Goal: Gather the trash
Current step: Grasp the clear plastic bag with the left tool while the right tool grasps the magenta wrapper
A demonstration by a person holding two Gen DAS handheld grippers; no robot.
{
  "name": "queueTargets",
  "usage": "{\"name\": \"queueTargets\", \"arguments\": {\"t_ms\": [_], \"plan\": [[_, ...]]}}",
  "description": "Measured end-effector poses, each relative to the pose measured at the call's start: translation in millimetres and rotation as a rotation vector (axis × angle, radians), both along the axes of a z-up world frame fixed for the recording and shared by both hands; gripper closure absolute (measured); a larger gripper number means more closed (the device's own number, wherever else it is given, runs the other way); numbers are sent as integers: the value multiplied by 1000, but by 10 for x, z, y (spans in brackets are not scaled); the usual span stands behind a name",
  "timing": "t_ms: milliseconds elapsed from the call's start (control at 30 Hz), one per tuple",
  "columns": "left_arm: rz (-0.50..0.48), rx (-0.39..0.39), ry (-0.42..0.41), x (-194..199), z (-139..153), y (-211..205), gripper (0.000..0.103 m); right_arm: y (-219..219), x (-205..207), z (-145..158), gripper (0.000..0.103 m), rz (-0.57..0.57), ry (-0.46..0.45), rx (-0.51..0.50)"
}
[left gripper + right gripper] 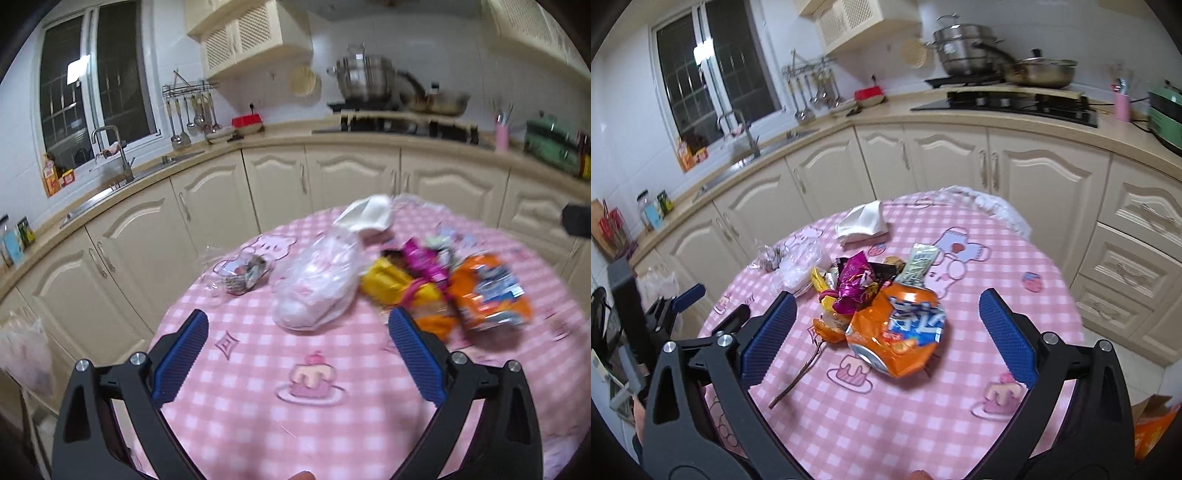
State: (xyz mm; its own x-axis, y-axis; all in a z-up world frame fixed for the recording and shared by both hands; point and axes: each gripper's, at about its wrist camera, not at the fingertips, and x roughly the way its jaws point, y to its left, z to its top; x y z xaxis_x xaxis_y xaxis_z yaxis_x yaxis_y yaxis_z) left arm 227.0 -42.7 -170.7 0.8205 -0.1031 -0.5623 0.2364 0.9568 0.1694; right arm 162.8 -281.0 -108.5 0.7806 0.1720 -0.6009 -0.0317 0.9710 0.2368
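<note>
trash (879, 295) lies heaped mid-surface, at twelve o'clock from the right tool (887, 308), whose jaws stand wide and empty above a crushed orange can (897, 332). the left tool (297, 325) is wide too (nothing held), a clear plastic bag (317, 288) just ahead at twelve, wrappers (406, 273) at two. a white tissue (862, 221) sits farther off on the pink checked surface (886, 424).

Bare tabletop (886, 424) lies open before the wrapper pile (857, 288). A twig (798, 376) crosses its left approach. The clear bag (317, 284), blurred, seems to touch the pile's left; the far-right tabletop is free.
</note>
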Motion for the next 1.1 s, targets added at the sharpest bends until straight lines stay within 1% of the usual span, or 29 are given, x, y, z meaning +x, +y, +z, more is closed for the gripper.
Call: {"name": "queueTargets", "arguments": {"t_ms": [67, 133, 233, 333, 433, 467, 500, 533, 567, 600, 633, 700, 800, 867, 900, 1033, 1100], "plan": [[-11, 51, 19, 184, -91, -37, 7, 52, 111, -46, 6, 11, 13, -15], [-40, 84, 25, 328, -143, -85, 7, 104, 243, -95, 6, 27, 30, -26], [-80, 165, 38, 598, -272, -189, 7, 151, 390, -169, 6, 43, 57, -49], [-103, 233, 54, 773, -384, -327, 7, 232, 583, -266, 6, 72, 94, -72], [-134, 260, 72, 892, -453, -426, 7, 347, 734, -348, 7, 113, 123, -111], [-156, 247, 68, 895, -439, -448, 8, 380, 782, -370, 12, 121, 131, -122], [-173, 234, 70, 901, -431, -461, 21, 426, 860, -409, 19, 130, 146, -135], [-187, 218, 89, 930, -434, -478, 42, 462, 914, -447, 23, 136, 156, -141], [-192, 202, 117, 963, -453, -491, 49, 491, 981, -494, 30, 143, 174, -147], [-191, 195, 132, 986, -468, -499, 50, 510, 1029, -532, 38, 144, 189, -152], [-191, 196, 136, 1011, -477, -503, 52, 533, 1092, -597, 43, 145, 213, -160], [-193, 176, 132, 991, -458, -480, 55, 580, 1159, -713, 61, 170, 255, -157], [-184, 125, 137, 950, -432, -412, 59, 626, 1108, -734, 63, 193, 239, -158], [-169, 81, 134, 890, -389, -331, 60, 560, 1032, -661, 65, 197, 206, -79], [-163, 61, 133, 847, -376, -290, 60, 538, 1001, -615, 65, 197, 188, -55], [-132, -33, 120, 662, -288, -130, 61, 421, 785, -370, 65, 189, 107, 32], [-119, -94, 113, 546, -231, -28, 61, 391, 709, -278, 65, 185, 87, 46]]}}
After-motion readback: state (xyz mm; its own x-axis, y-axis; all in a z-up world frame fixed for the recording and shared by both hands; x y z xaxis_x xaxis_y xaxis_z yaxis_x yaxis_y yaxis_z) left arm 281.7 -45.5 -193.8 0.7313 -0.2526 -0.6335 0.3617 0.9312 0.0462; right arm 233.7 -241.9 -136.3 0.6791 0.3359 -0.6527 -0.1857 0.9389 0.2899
